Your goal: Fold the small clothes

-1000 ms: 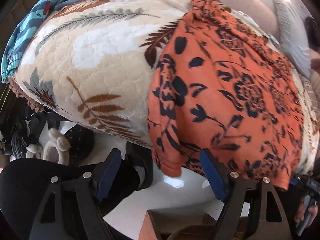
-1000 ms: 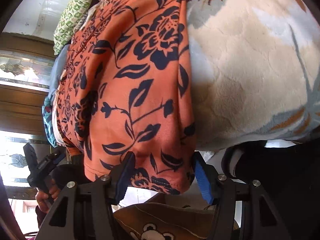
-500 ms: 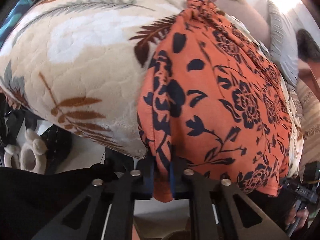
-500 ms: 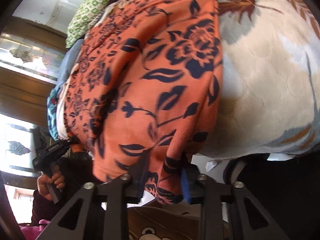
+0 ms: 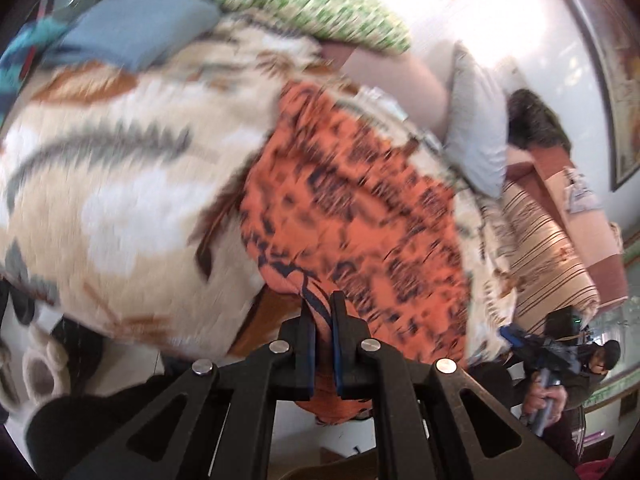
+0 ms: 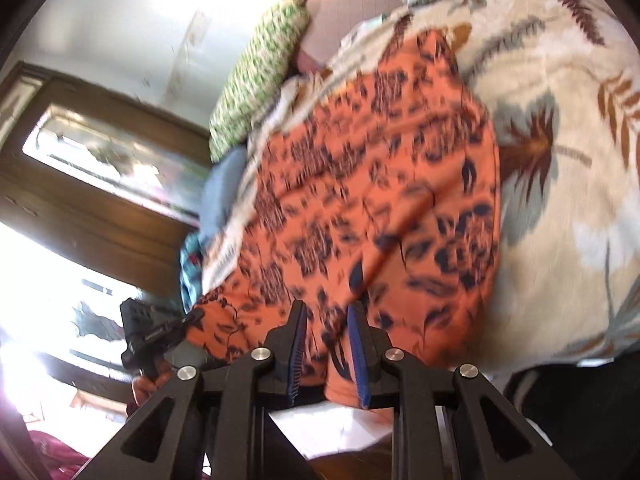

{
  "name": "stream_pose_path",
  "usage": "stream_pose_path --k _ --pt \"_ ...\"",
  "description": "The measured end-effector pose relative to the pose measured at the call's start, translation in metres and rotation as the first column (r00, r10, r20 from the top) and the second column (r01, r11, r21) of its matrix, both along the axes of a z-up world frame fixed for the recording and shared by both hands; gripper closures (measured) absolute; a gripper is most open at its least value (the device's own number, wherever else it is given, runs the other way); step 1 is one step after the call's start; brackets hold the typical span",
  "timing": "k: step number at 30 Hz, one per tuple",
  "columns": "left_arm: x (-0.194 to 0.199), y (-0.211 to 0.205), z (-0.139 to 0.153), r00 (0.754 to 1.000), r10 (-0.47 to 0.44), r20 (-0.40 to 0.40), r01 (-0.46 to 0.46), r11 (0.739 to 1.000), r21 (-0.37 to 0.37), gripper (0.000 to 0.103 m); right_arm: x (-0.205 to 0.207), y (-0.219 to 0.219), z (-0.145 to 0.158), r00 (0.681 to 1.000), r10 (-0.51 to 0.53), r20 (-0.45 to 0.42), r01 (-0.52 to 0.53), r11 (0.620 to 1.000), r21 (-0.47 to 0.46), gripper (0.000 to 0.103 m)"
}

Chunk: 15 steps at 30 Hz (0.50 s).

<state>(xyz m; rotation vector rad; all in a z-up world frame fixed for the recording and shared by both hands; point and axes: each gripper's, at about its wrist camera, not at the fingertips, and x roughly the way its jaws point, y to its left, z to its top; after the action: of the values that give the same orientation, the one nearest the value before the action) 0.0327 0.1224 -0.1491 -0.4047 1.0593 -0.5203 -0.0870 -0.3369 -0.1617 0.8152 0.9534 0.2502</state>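
Observation:
An orange garment with a dark floral print (image 5: 360, 216) lies on a cream blanket with a leaf pattern (image 5: 120, 184). My left gripper (image 5: 322, 312) is shut on the garment's near left corner and holds it lifted. In the right wrist view the same garment (image 6: 380, 208) lies on the blanket (image 6: 560, 184), and my right gripper (image 6: 326, 320) is shut on its near right corner. Both views are blurred by motion.
A green patterned pillow (image 5: 296, 4) and a blue folded cloth (image 5: 132, 36) lie at the far end. A grey pillow (image 5: 476, 128) and a striped cushion (image 5: 548, 256) lie to the right. A wooden window frame (image 6: 92, 184) stands on the left.
Both grippers closed on the garment's near corners, then lifted them up and forward over the blanket. Both views now swing upward and are blurred.

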Motion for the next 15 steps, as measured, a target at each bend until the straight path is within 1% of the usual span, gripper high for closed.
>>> stream_pose_path --k 1,3,4,5,7,8,10,11,12,14,15 --pt "0.002 -0.003 0.006 1.0 -0.006 0.014 0.006 1.0 0.007 0.097 0.004 -0.001 -0.001 0.998 0.013 -0.054 -0.016 0.999 -0.05 0.08" --pt "0.007 -0.009 0.013 0.999 -0.02 0.028 0.02 1.0 0.014 0.097 0.007 0.0 -0.011 0.989 0.032 -0.145 -0.04 0.998 -0.055 0.08" --pt "0.008 -0.012 0.013 0.999 -0.03 0.029 0.029 0.999 0.02 0.097 0.006 0.0 -0.019 0.98 0.032 -0.197 -0.043 0.998 -0.053 0.08" --pt "0.008 -0.015 0.012 0.999 -0.04 0.027 0.039 0.999 0.032 0.097 0.004 0.0 -0.026 0.969 0.034 -0.243 -0.053 0.996 -0.072 0.079" --pt "0.007 -0.02 0.006 0.999 -0.05 0.007 0.049 0.998 0.043 0.097 -0.002 -0.001 -0.04 0.956 0.008 -0.295 -0.044 0.992 -0.115 0.079" --pt "0.006 -0.018 0.004 0.999 -0.052 -0.006 0.053 0.998 0.043 0.097 -0.006 -0.002 -0.048 0.951 -0.006 -0.31 -0.032 0.993 -0.117 0.079" --pt "0.003 -0.016 -0.004 0.998 -0.053 -0.03 0.054 0.997 0.049 0.097 -0.012 -0.006 -0.071 0.929 -0.029 -0.369 -0.001 0.997 -0.082 0.078" --pt "0.003 -0.017 -0.008 0.998 -0.05 -0.038 0.052 0.997 0.053 0.097 -0.015 -0.007 -0.08 0.918 -0.04 -0.395 0.01 0.997 -0.078 0.078" --pt "0.003 -0.017 -0.011 0.998 -0.048 -0.046 0.051 0.997 0.055 0.097 -0.019 -0.01 -0.089 0.911 -0.048 -0.41 0.015 0.996 -0.083 0.078" --pt "0.001 -0.016 -0.017 0.997 -0.043 -0.057 0.047 0.997 0.068 0.097 -0.027 -0.012 -0.1 0.909 -0.051 -0.413 0.019 0.996 -0.083 0.078" --pt "0.0 -0.015 -0.019 0.998 -0.037 -0.055 0.042 0.995 0.087 0.097 -0.029 -0.011 -0.104 0.911 -0.042 -0.411 0.015 0.998 -0.068 0.078"
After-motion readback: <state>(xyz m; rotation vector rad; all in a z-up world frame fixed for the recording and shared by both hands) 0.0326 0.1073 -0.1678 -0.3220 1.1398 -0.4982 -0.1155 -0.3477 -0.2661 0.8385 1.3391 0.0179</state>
